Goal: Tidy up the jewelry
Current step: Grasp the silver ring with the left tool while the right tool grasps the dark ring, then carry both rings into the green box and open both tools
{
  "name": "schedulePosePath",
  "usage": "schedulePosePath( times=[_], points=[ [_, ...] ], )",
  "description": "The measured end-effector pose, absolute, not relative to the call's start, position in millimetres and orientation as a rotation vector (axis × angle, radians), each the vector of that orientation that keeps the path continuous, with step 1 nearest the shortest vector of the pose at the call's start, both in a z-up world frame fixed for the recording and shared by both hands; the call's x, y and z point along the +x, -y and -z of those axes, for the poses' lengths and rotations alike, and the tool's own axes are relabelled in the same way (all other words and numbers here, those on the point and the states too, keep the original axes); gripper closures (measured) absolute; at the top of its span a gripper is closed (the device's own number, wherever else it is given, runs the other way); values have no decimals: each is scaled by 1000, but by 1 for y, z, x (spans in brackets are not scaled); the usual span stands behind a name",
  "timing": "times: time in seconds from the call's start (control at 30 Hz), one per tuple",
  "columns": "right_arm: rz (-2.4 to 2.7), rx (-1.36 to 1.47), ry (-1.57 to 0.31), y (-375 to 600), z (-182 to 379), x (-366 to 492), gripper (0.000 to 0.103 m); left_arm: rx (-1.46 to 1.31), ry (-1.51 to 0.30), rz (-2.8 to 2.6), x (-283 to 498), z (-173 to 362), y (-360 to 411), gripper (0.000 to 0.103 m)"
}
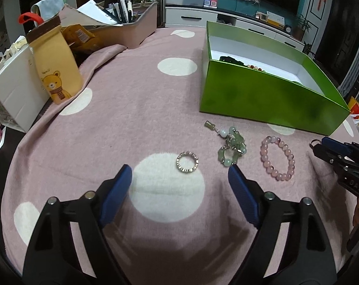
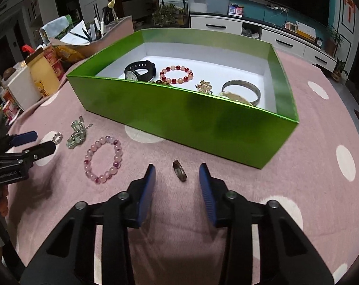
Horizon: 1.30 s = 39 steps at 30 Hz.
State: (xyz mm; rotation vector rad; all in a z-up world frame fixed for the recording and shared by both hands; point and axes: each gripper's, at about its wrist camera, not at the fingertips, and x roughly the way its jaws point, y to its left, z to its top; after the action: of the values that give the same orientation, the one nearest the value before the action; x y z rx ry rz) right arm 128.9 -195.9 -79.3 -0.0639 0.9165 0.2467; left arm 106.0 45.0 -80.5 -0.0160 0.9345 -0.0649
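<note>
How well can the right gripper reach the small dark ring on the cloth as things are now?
Probably yes. The right gripper points at the dark ring, which lies alone on the pink cloth just ahead of its open jaws, clear of the green box and the pink bracelet.

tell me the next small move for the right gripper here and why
Probably ease the right gripper forward and down a little so its pads flank the small dark ring, then close. The ring lies on the pink cloth just ahead of the fingertips, nothing is held, and the gap looks wider than the ring. The green box sits right behind it for the drop.
</note>
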Motion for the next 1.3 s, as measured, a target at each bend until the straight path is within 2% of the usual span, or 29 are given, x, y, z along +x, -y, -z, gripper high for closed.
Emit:
schedulePosePath(
  times=[0.1,0.13,0.2,0.3,0.53,0.63,0.7,1.0,1.3],
  points=[
    [-247,-93,-924,192,84,134,82,-9,-938,73,110,82,-44,30],
    [-247,-98,-926,191,85,135,89,-10,-941,74,112,84,-44,31],
    [-245,-106,-917,191,85,135,98,-13,-945,79,113,85,-43,39],
    [-249,-88,-901,194,82,130,99,-6,-951,88,114,88,-42,52],
    [-268,-18,-854,206,67,111,99,21,-938,94,119,89,-38,63],
    [-265,0,-842,211,62,106,99,44,-925,102,118,89,-35,72],
    [-263,10,-835,213,60,103,99,52,-922,111,117,89,-33,82],
    [-253,42,-817,222,55,92,99,13,-917,126,107,84,-35,83],
    [-241,58,-810,228,50,82,99,-11,-858,175,82,55,-31,83]
  ],
)
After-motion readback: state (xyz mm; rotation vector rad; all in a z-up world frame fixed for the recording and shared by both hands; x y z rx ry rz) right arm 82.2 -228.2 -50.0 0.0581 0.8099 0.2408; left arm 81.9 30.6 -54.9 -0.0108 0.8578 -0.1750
